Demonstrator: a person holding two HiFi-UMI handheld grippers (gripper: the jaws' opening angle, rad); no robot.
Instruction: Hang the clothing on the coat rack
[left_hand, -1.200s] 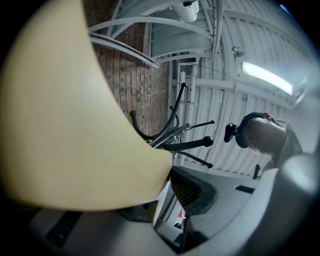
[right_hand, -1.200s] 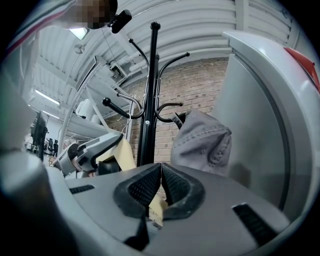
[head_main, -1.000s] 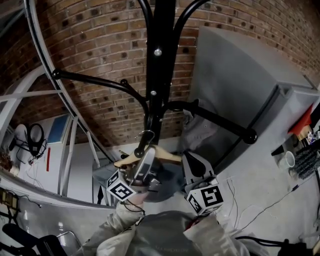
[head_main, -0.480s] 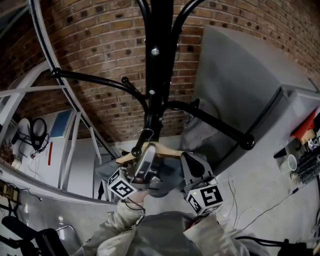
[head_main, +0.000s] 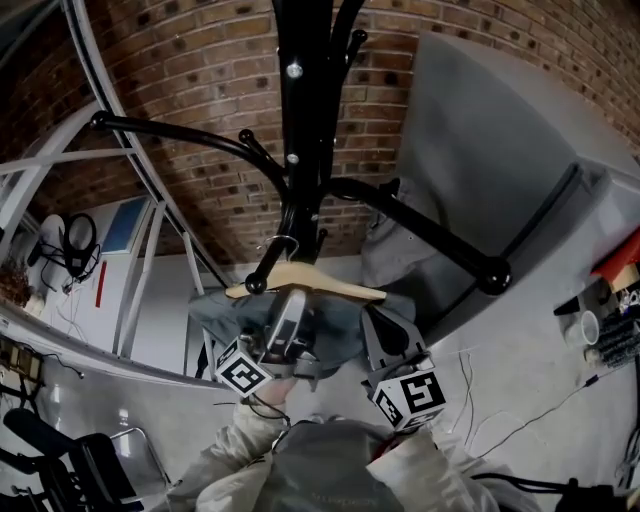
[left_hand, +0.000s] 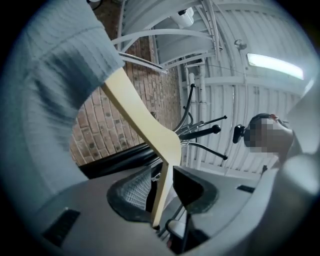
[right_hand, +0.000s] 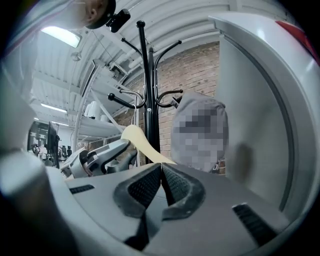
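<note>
Hanger (head_main: 320, 283) with clothing (head_main: 215, 315) hooked on coat rack (head_main: 300, 120) arm, 12 o'clock. Left tongs (left_hand: 162, 171) just opened, hanger loose between. Right tongs (right_hand: 161, 172) together, empty. Remaining, probably: withdraw.

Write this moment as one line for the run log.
left gripper: open, jaws just opening, wooden hanger between them | right gripper: shut, empty | grey garment: on hanger | hanger hook: over coat rack arm

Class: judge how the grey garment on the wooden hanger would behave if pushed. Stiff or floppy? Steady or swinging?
Probably floppy: the grey garment sags in soft folds below the wooden hanger. Likely light: the thin hanger carries it without visible bending. A push would probably swing it, since everything seems to hang from one metal hook on the coat rack.
</note>
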